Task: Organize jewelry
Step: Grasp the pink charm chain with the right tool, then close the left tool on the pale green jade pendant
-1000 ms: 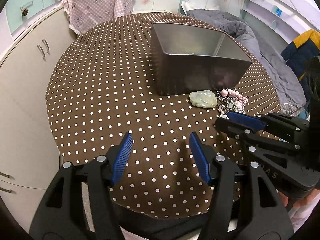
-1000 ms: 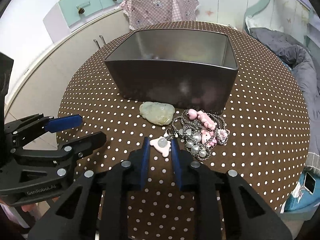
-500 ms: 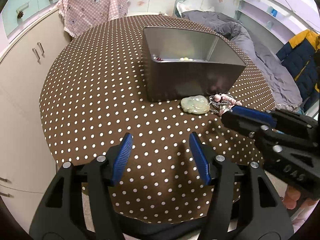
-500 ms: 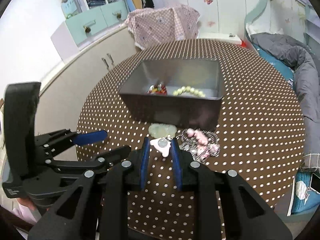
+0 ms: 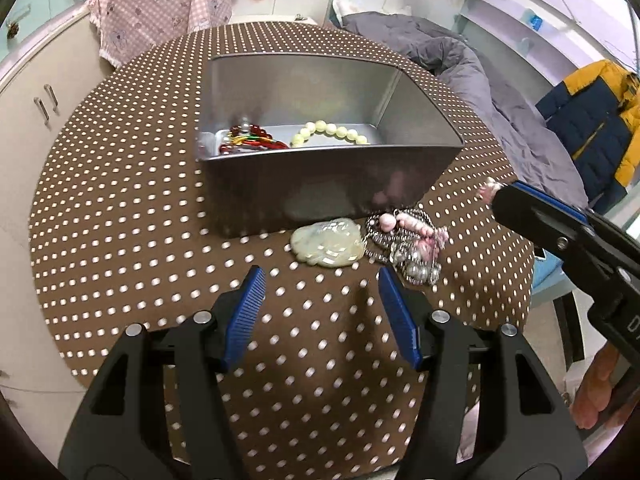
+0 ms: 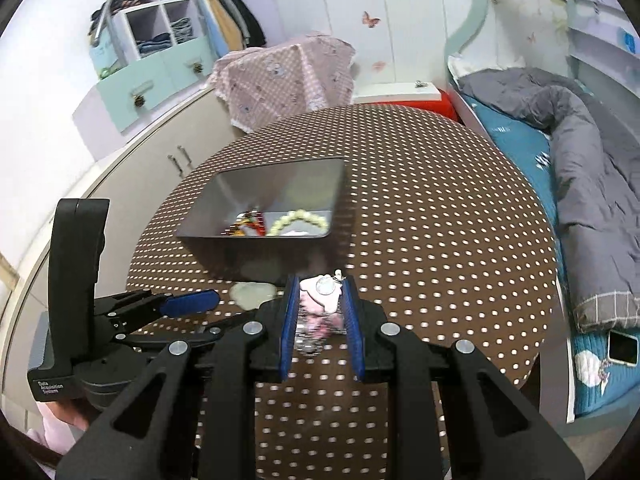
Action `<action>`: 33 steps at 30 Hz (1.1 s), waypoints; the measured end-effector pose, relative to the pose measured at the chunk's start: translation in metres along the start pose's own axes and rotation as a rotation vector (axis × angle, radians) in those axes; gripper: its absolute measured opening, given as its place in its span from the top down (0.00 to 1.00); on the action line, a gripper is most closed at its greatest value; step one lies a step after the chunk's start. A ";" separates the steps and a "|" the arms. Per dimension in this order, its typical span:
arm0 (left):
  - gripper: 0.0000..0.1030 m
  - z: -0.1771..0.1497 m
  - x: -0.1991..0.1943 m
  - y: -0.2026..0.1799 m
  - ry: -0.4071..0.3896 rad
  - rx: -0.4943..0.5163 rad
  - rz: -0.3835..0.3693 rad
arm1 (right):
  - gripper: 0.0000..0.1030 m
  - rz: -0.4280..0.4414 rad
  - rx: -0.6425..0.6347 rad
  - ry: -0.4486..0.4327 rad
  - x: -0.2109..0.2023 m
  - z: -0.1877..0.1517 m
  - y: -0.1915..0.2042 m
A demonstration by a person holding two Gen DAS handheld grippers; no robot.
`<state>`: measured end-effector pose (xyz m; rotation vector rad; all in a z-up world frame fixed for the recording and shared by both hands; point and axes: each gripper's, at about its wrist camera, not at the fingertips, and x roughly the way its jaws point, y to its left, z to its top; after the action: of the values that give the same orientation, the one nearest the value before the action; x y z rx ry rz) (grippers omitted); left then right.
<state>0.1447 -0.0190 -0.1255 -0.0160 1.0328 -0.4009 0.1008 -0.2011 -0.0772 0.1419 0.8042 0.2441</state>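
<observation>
Right wrist view: right gripper clenched on pink charm, left gripper released; trailing chain risks snagging short of metal box.

- Bright, even indoor light; soft shadows only.
- Motion blur smears the tablecloth dots.
- Strong fisheye bending, dark corners in both views.

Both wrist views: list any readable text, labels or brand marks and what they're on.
"Data Acquisition System": small white print on the left gripper body, right wrist view.
"D": a cut-off white letter on the right gripper body at the left wrist view's edge; the rest is out of frame.
Nothing readable on the metal box, jewelry or furniture.
</observation>
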 end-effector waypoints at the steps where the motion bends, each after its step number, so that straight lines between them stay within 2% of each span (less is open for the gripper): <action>1: 0.43 0.001 0.003 -0.001 0.001 -0.002 0.006 | 0.81 -0.002 0.008 0.002 0.001 0.000 -0.004; 12: 0.46 0.009 0.019 -0.017 -0.015 0.001 0.140 | 0.81 0.005 0.044 0.030 0.012 -0.003 -0.025; 15: 0.58 0.009 0.021 -0.019 -0.024 0.010 0.197 | 0.81 0.009 0.046 0.036 0.013 -0.004 -0.026; 22: 0.59 0.007 0.021 -0.021 -0.023 0.015 0.191 | 0.81 0.011 0.044 0.035 0.012 -0.004 -0.025; 28: 0.59 0.003 0.014 -0.011 -0.013 -0.002 0.155 | 0.81 0.009 0.030 0.029 0.011 -0.002 -0.020; 33: 0.59 -0.002 0.006 -0.007 -0.026 0.001 0.167 | 0.81 0.008 0.013 0.019 0.008 0.001 -0.012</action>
<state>0.1430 -0.0274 -0.1303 0.0654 1.0005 -0.2486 0.1083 -0.2109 -0.0848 0.1548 0.8244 0.2480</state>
